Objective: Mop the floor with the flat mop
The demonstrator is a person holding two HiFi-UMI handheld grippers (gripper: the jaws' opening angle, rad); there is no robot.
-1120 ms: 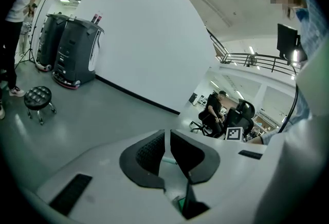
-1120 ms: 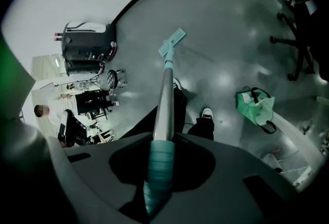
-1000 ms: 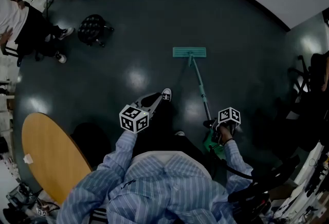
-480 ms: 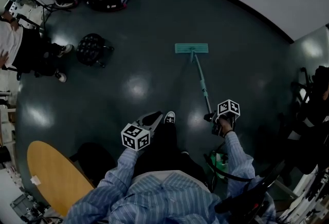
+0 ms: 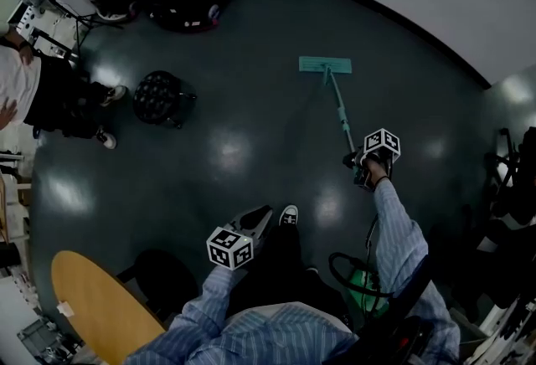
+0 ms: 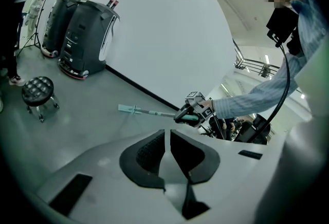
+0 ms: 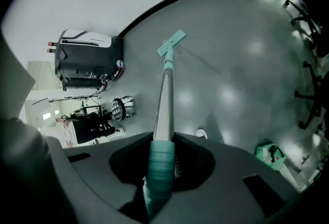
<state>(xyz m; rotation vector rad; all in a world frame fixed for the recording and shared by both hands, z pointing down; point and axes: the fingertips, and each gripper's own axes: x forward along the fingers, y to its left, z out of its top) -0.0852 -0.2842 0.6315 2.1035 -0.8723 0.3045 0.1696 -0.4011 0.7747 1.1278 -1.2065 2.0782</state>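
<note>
Mopping is in mid-stroke: over the last second the right claw [image 5: 358, 164] has gone forward with its arm stretched out, and the mop head [image 5: 326, 64] has slid further across the dark floor [image 5: 251, 112] towards the far wall. This claw is pinching the mop's handle [image 7: 160, 164] at its green grip. The left claw [image 6: 167, 147] hangs idle beside the person's knee, pressed together with nothing in it. The push looks nearly spent, so a pull back or a sideways pass probably follows; the stool [image 5: 159, 97] stands well apart.
</note>
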